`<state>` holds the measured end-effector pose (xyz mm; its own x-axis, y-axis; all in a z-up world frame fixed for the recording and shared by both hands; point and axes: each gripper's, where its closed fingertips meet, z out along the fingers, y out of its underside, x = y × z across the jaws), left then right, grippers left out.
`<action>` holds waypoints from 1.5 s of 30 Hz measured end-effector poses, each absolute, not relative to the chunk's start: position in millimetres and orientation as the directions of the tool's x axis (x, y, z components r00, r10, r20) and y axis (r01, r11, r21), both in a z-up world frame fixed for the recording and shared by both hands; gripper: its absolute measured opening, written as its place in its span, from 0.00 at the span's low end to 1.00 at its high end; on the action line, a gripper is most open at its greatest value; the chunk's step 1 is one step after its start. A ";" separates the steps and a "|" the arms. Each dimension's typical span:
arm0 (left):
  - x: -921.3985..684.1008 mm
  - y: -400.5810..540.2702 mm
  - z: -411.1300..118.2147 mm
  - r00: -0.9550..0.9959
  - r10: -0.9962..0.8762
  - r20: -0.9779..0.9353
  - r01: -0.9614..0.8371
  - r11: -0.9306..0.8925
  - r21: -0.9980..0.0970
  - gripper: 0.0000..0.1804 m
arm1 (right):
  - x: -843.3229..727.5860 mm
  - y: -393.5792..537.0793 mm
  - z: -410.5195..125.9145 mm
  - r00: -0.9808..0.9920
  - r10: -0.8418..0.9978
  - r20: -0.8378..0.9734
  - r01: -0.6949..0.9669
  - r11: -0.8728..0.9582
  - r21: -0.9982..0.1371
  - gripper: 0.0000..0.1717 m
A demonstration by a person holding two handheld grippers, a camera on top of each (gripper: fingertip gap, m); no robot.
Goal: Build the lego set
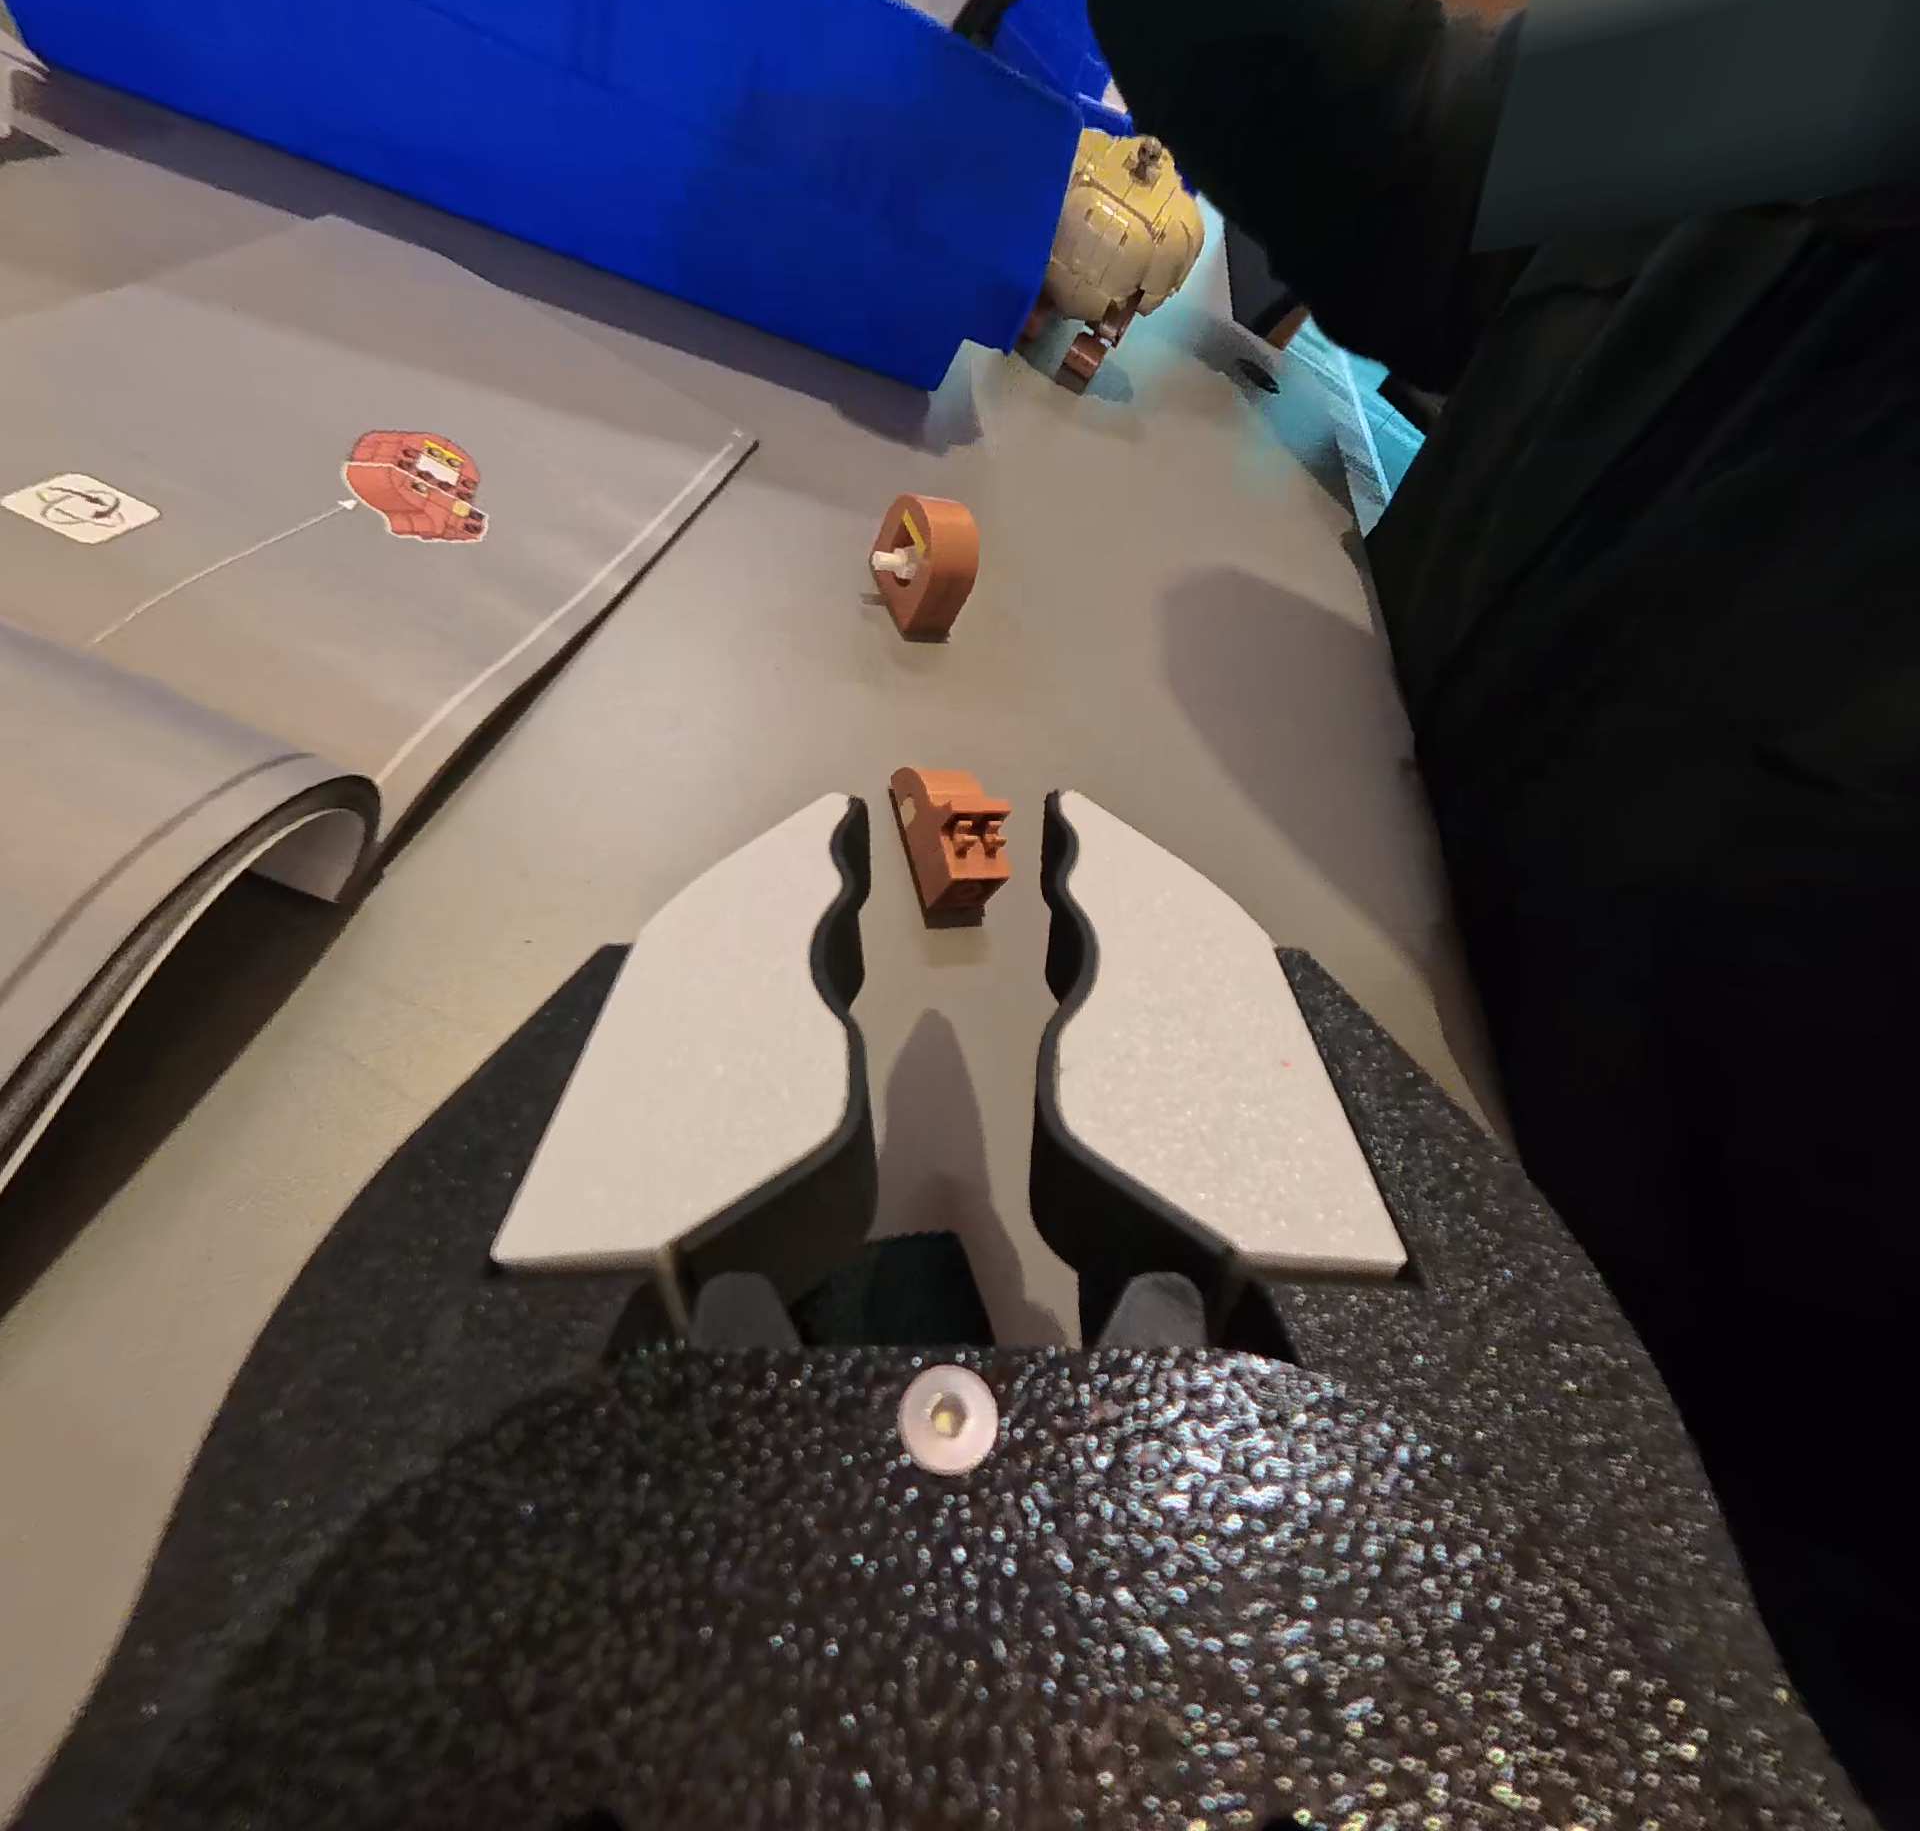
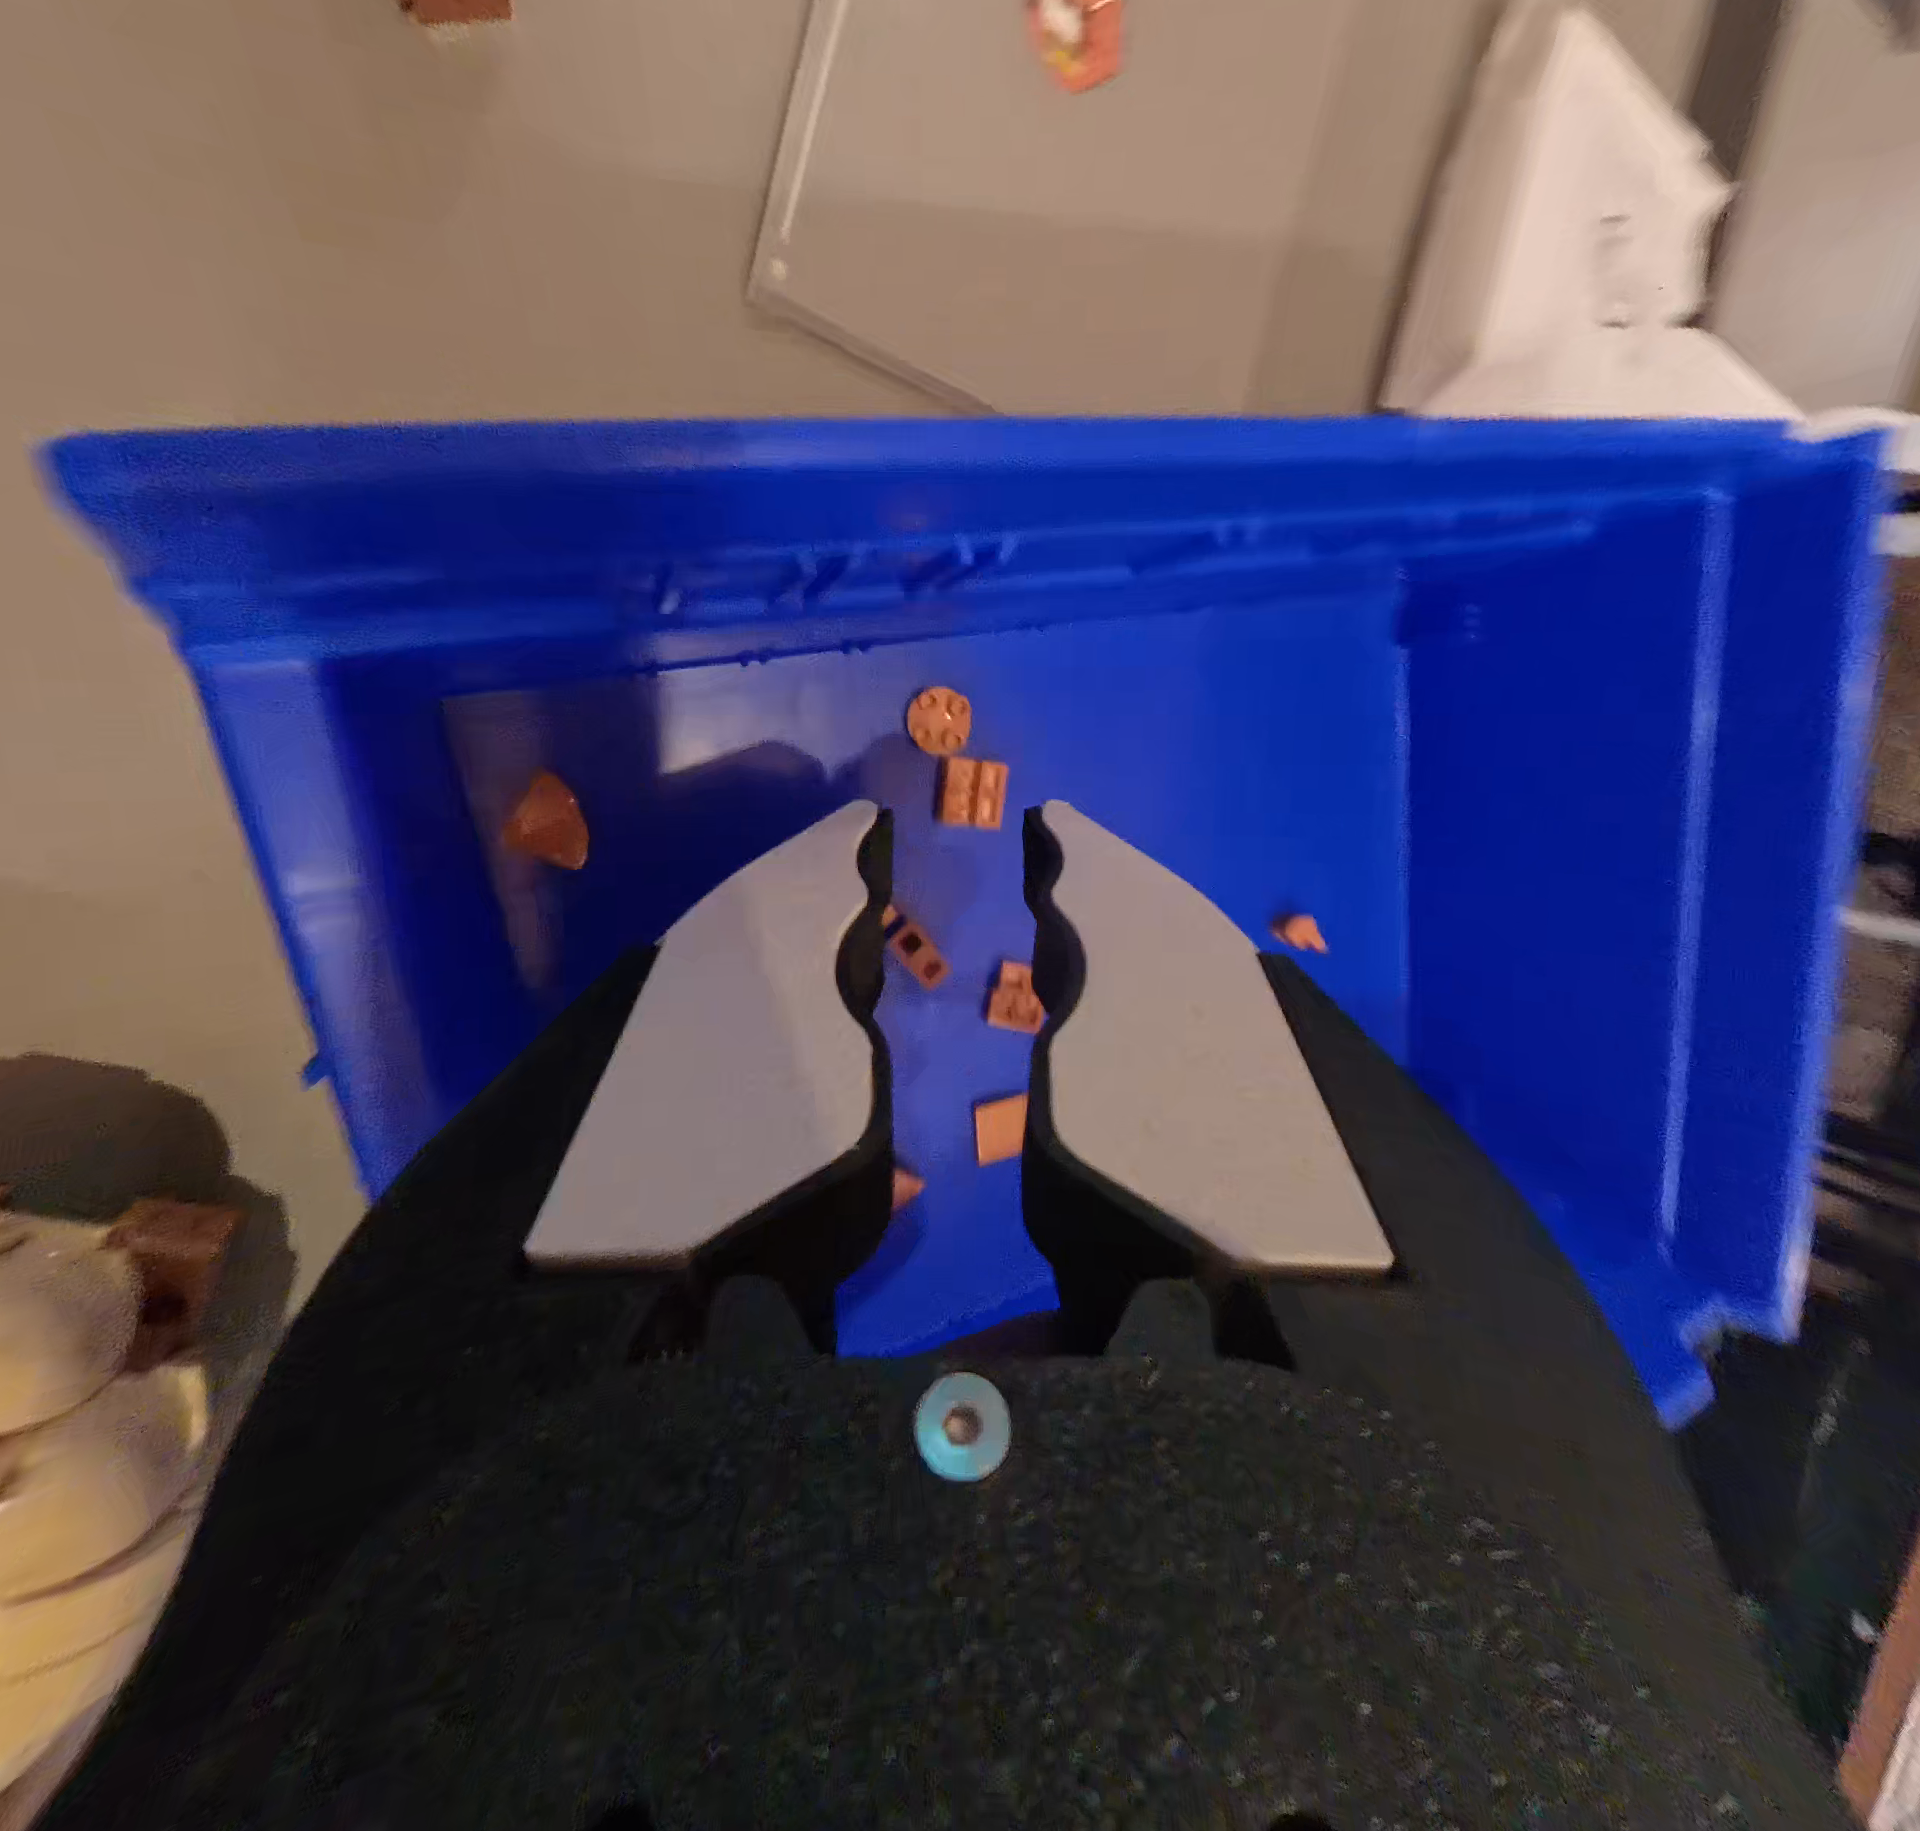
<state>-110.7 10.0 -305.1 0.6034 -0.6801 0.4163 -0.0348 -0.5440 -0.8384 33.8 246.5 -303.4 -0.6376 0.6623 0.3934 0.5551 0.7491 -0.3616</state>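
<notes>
In the left wrist view my left gripper (image 1: 954, 815) is open, low over the grey table (image 1: 727, 846). A small brown brick assembly (image 1: 951, 844) stands on the table between the fingertips, with a gap to each pad. A rounded brown piece with a white pin (image 1: 925, 563) stands farther ahead. In the right wrist view my right gripper (image 2: 956, 820) is open and empty, pointing down into a blue bin (image 2: 1507, 846). Several small brown pieces lie on the bin floor, among them a round plate (image 2: 939, 718) and a square plate (image 2: 972, 792) just beyond the fingertips.
An open instruction booklet (image 1: 312, 555) lies left of the left gripper. A blue bin (image 1: 582, 119) stands behind it, with a tan brick model (image 1: 1122, 223) at its corner. A person's dark clothing (image 1: 1662, 846) fills the right. The tan model (image 2: 73, 1366) also shows lower left of the right wrist view. My hands' fingertips stand some 30 cm from each other. The round plate (image 2: 939, 718) is about 6 cm from my right fingertips and 25 cm from my left.
</notes>
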 end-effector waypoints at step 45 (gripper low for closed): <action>-43.1 -29.3 -179.1 0.440 -0.784 0.438 0.388 -0.274 -0.880 0.17 | -3.6 13.1 -128.4 -0.510 0.860 -0.021 -0.258 -0.176 -0.950 0.07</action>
<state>-43.1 -29.3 -179.1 0.4398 -0.7842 0.4378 0.3879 -0.2738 -0.8801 -3.6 13.1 -128.4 -0.5103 0.8598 -0.0207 -0.2577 -0.1758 -0.9501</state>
